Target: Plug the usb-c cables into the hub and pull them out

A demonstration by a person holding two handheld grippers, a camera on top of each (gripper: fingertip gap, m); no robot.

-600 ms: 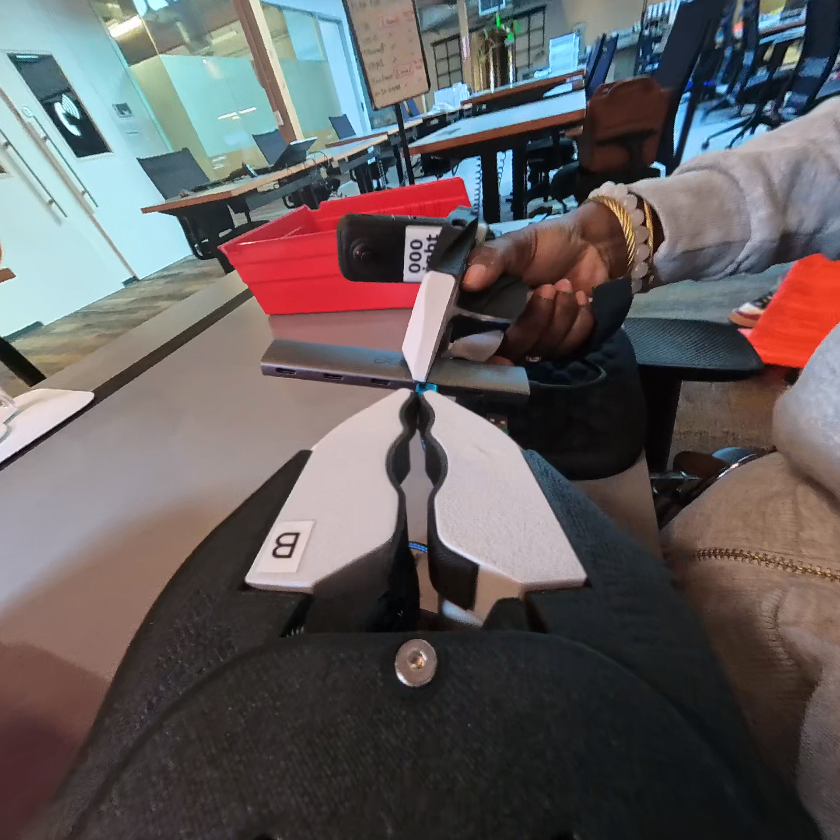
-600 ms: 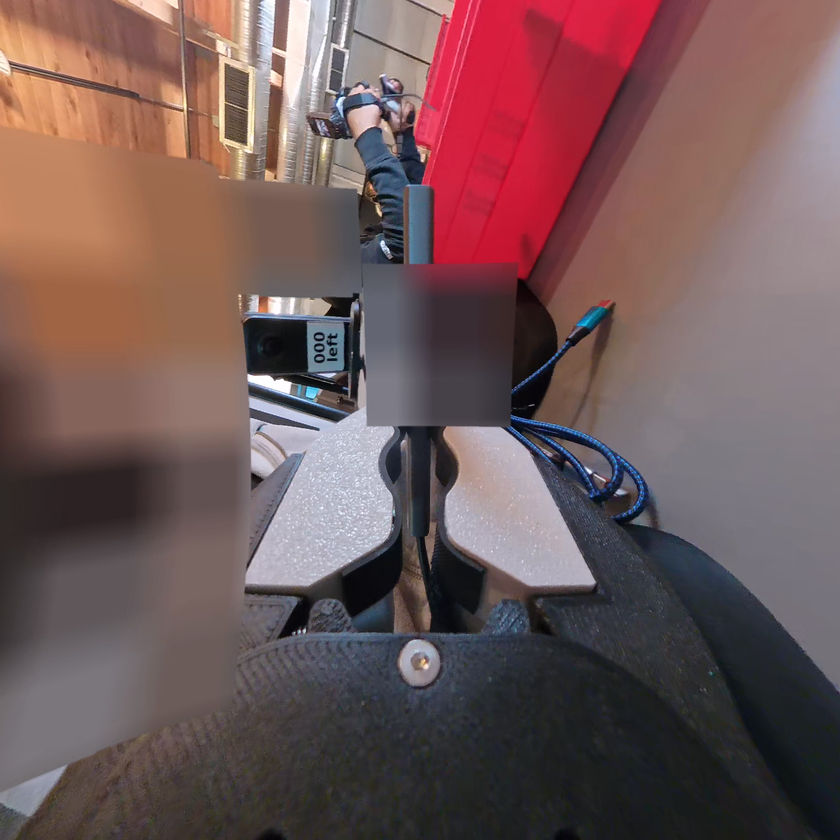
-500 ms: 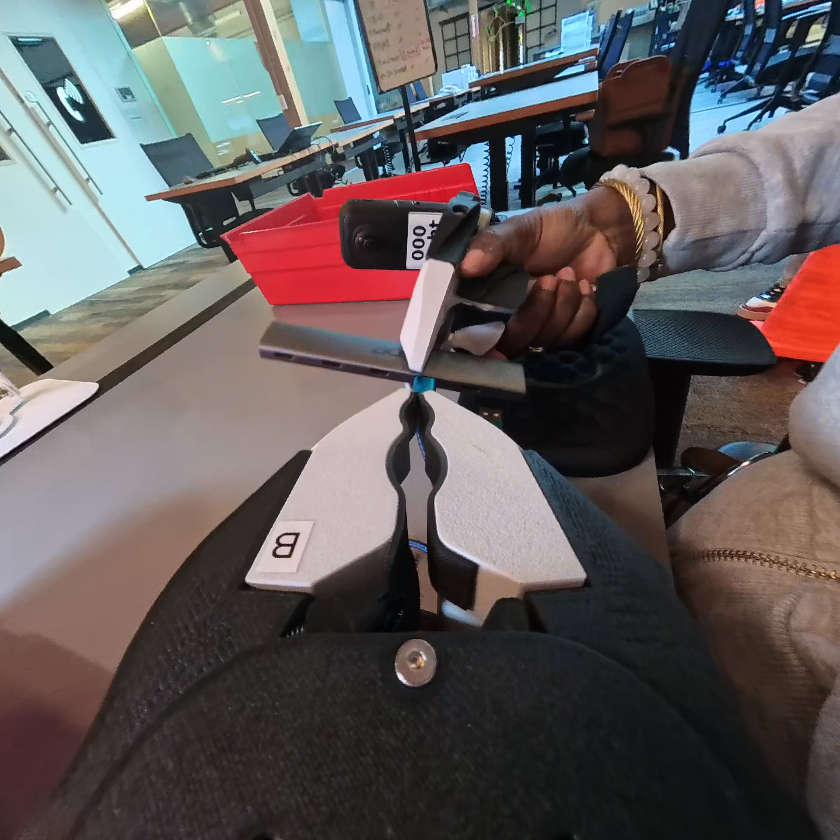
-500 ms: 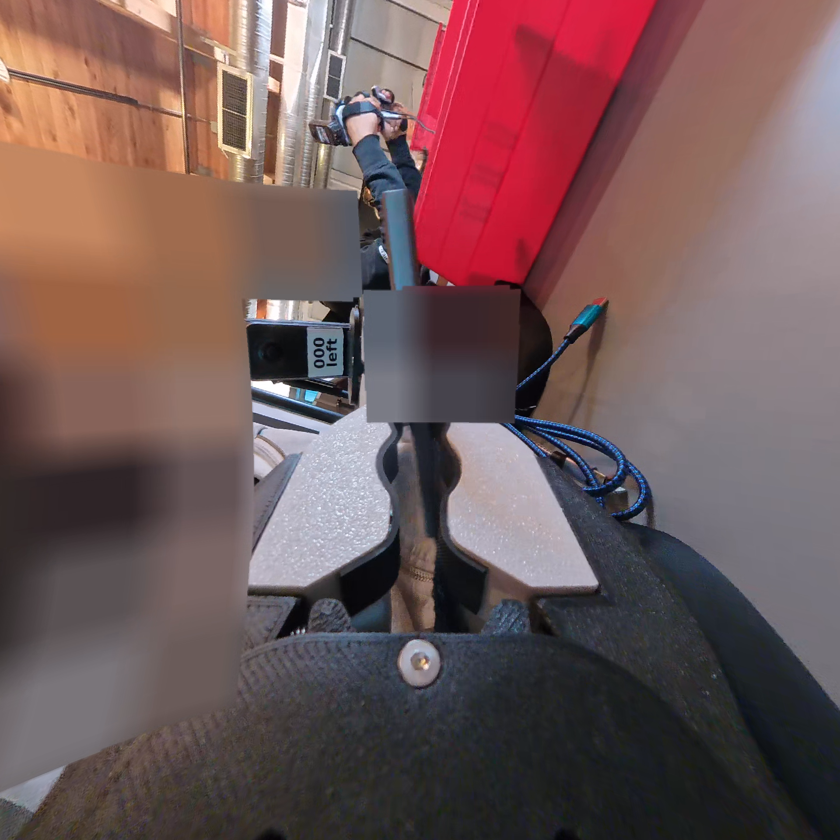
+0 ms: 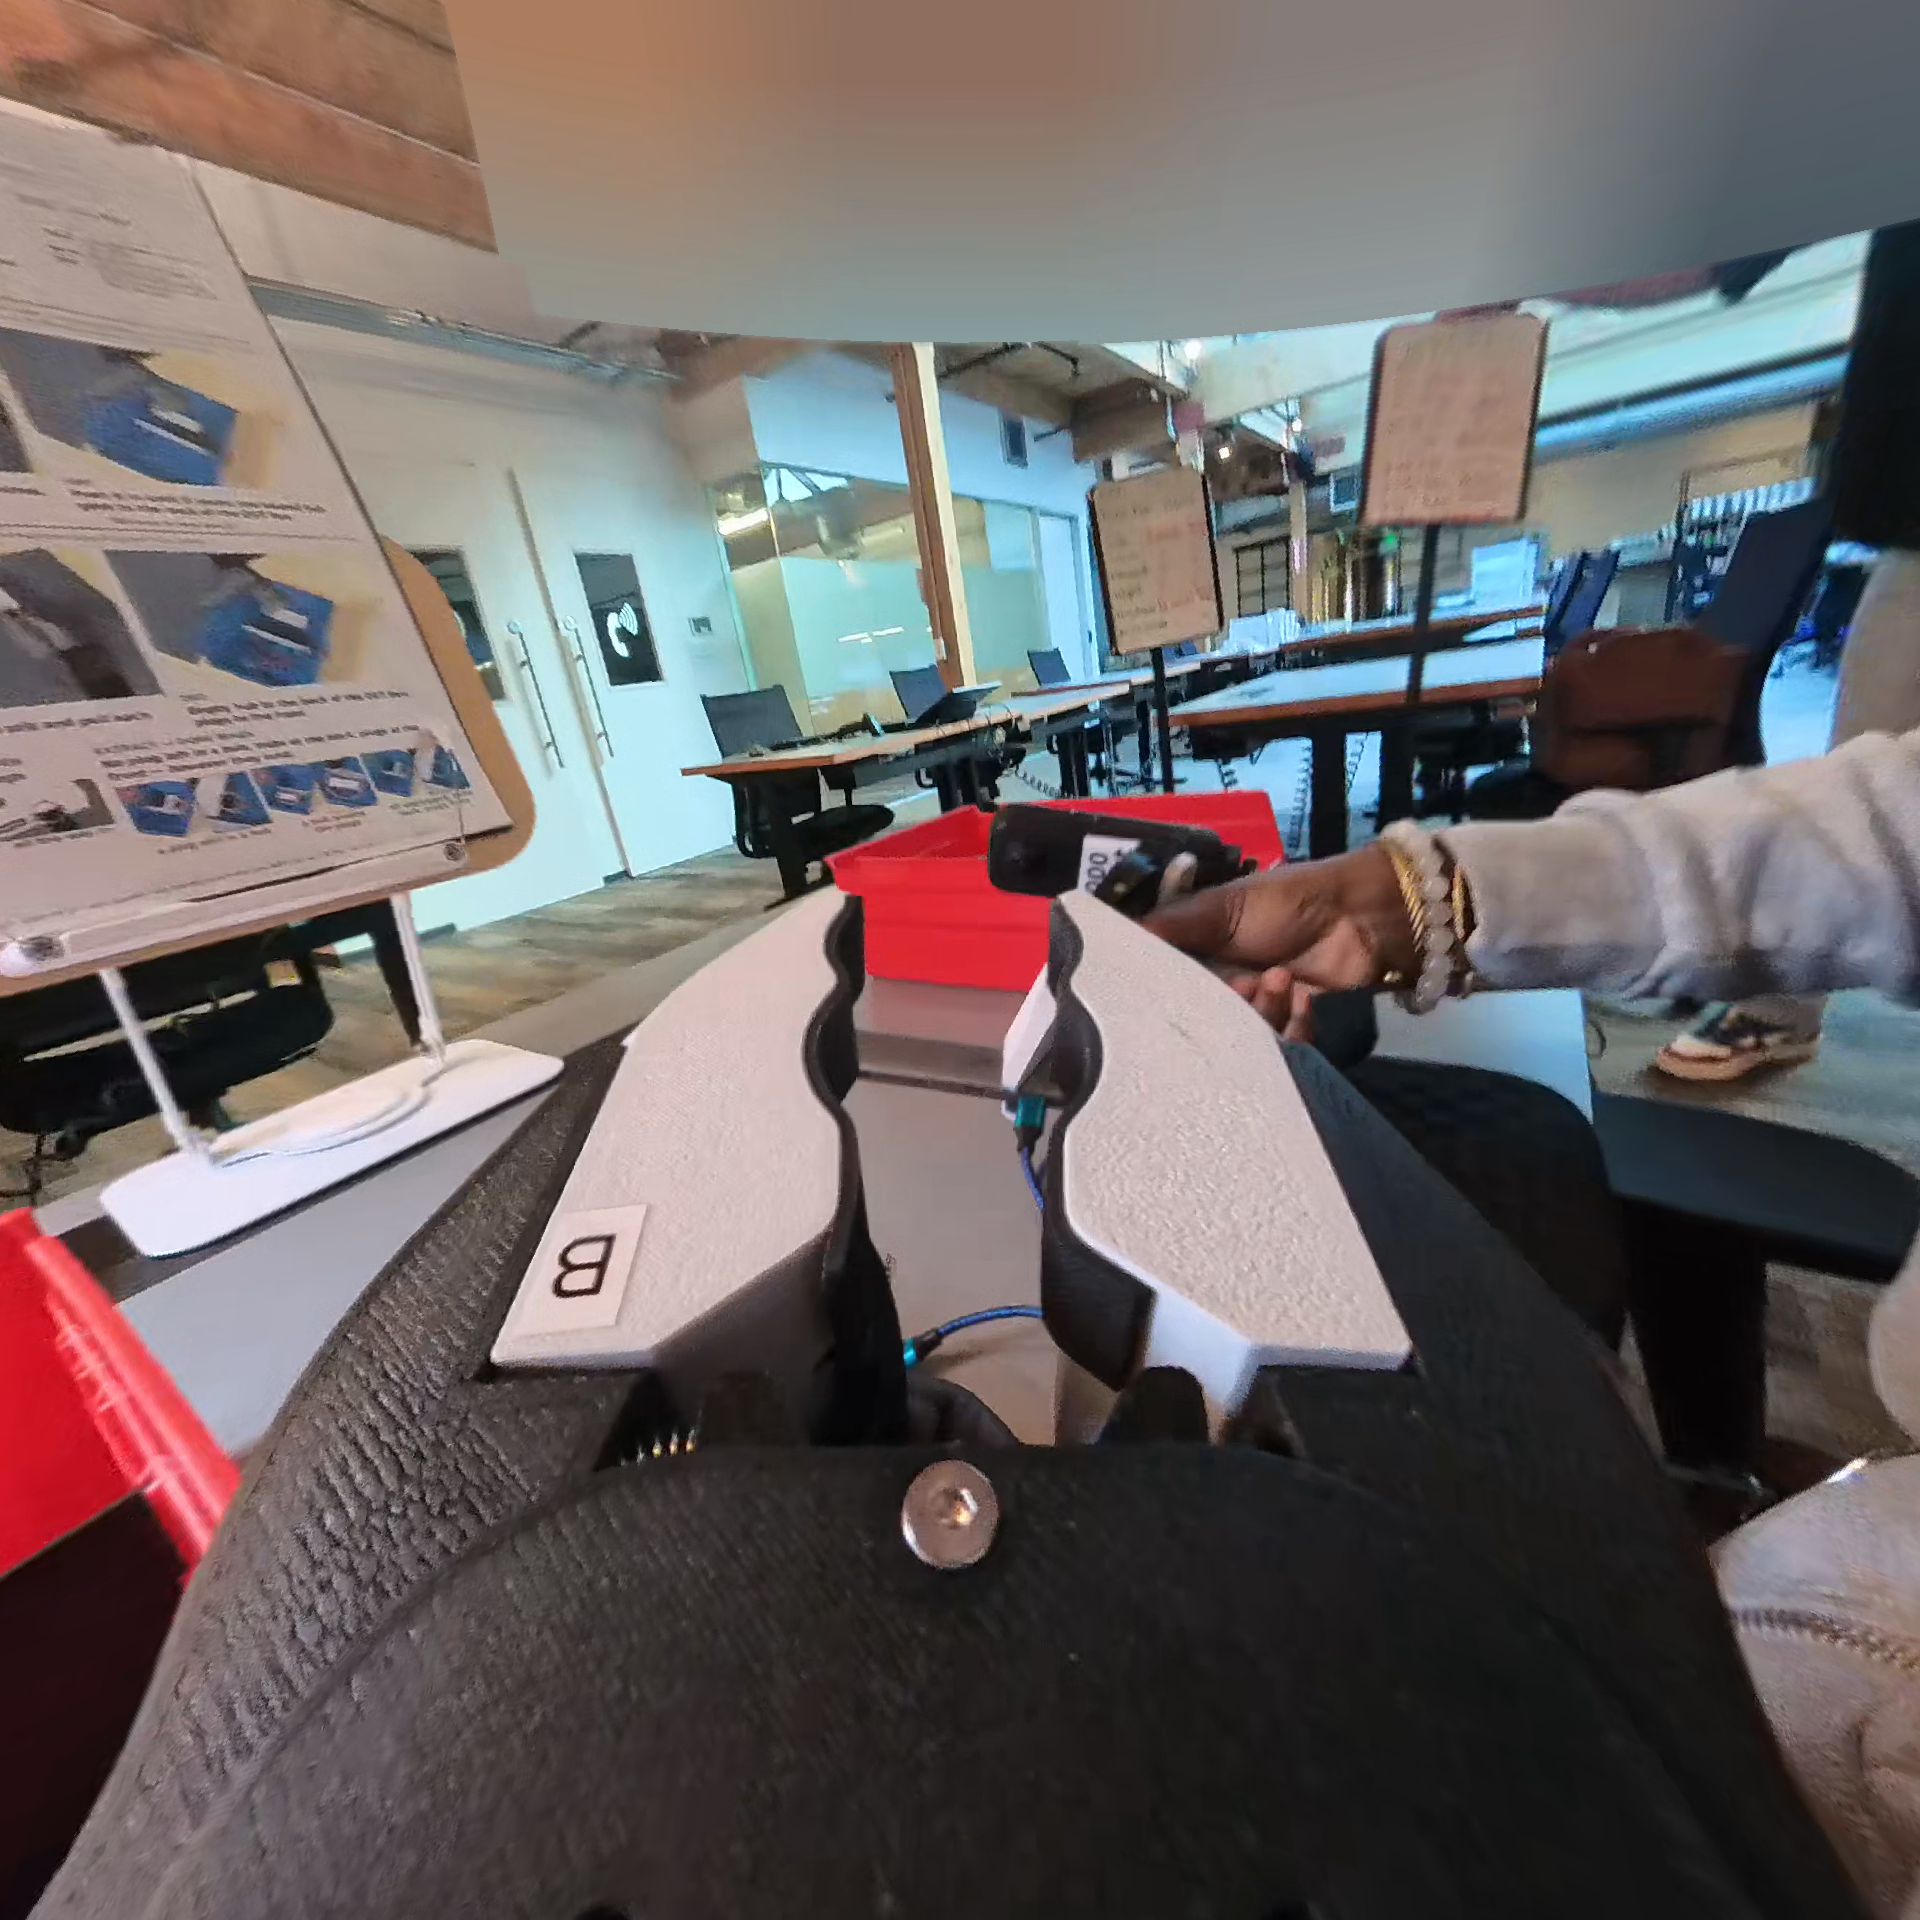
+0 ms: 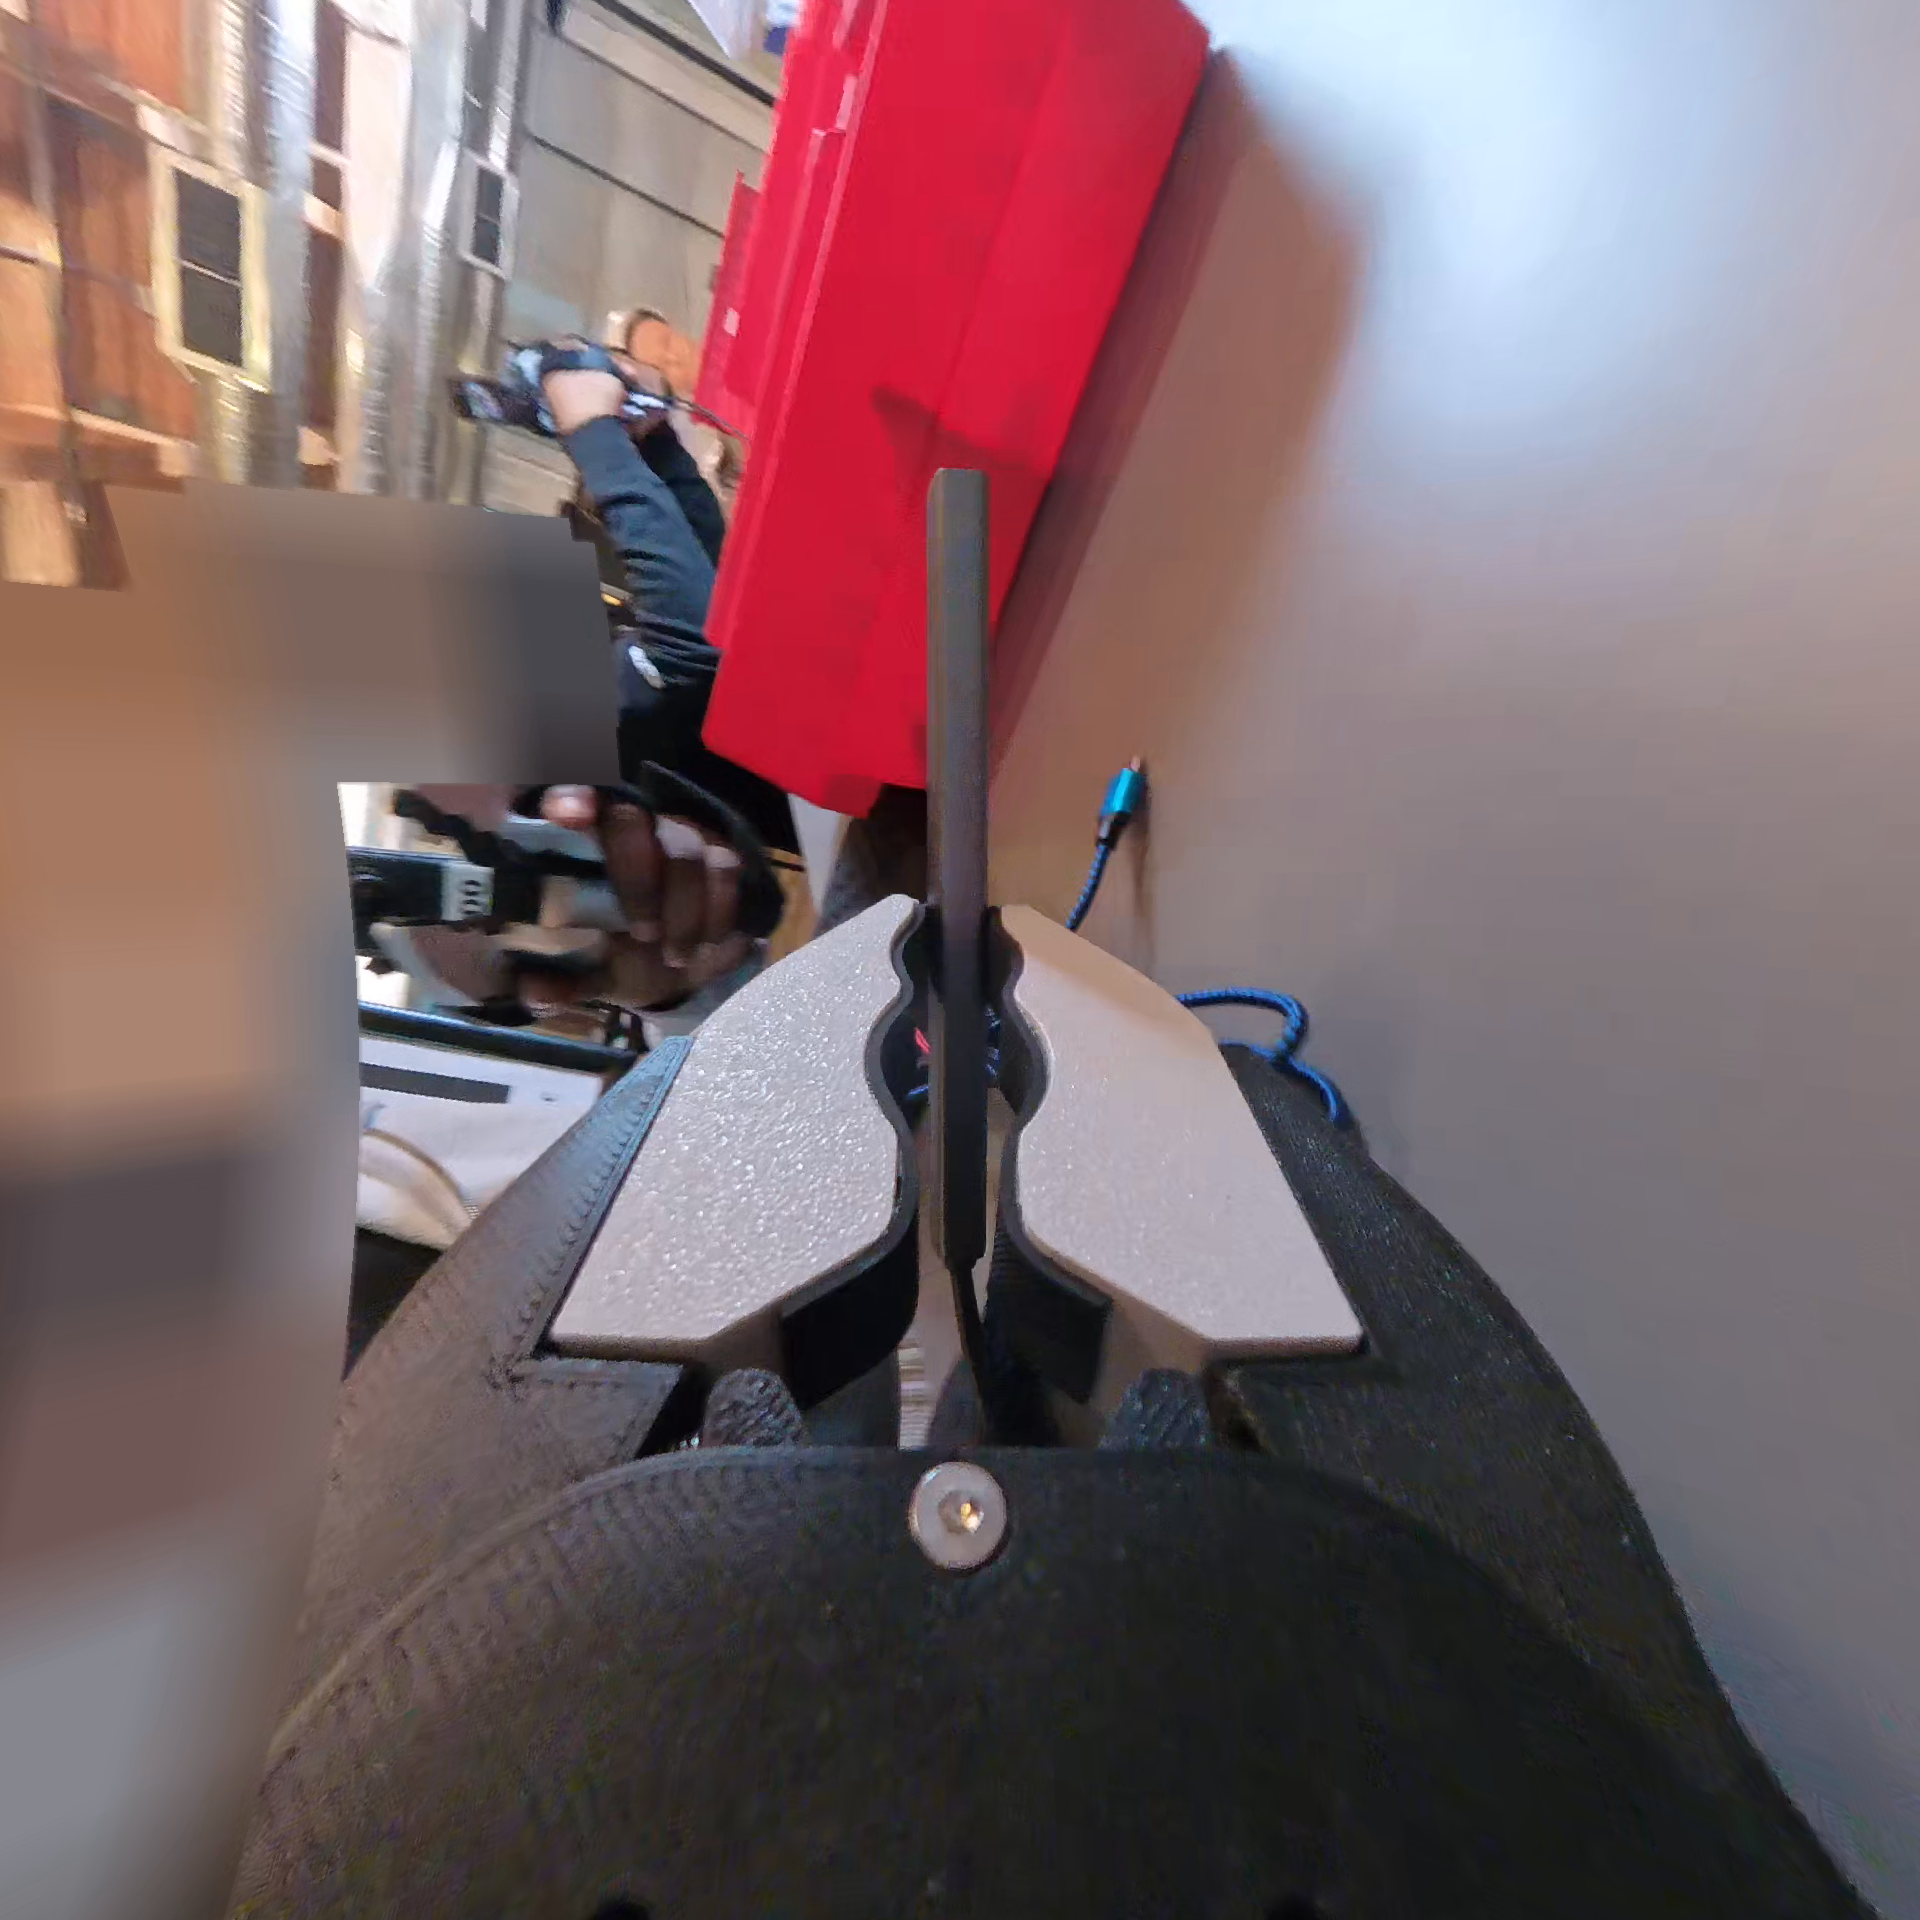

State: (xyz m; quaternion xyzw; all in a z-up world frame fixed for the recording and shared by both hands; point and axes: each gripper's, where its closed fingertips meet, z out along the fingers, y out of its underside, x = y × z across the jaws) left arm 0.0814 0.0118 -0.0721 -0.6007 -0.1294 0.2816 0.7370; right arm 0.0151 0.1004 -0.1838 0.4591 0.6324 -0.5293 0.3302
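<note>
Hub (image 6: 958, 831): slim dark grey bar, long axis running straight out along the right claw (image 6: 958, 920) fingers, far end pointing away from the camera toward the red bin (image 6: 935, 364). Right claw is clamped on the hub edge-on, so this view only gets the thin side. A dark lead leaves the hub's near end, down between the fingers.

Left wrist view sees the hub (image 5: 935, 1034) from the side instead: flat grey slab lying across the frame, roughly level, just above the surface (image 5: 291, 1309), in front of the bin (image 5: 935, 914). Right claw (image 5: 1029, 1039) grips it at its right part, hand (image 5: 1278, 935) behind it.

Left claw (image 5: 945, 956) is spread wide, nothing between the fingers. A blue braided cable (image 5: 1029, 1138) with a teal metal plug sits right at the hub's near edge by the right claw's finger; can't tell if it's seated in a port. More cable loops back under the left claw.

Right view only: a second teal plug (image 6: 1122, 805) lying loose on the surface (image 6: 1558, 727) beside the hub, blue cable trailing back to a coil near the claw. Left claw (image 6: 488, 894) shows farther off to the left, jaw state unreadable there.

Left view only: a printed instruction sheet on a white stand (image 5: 343, 1122), left side of the surface.
</note>
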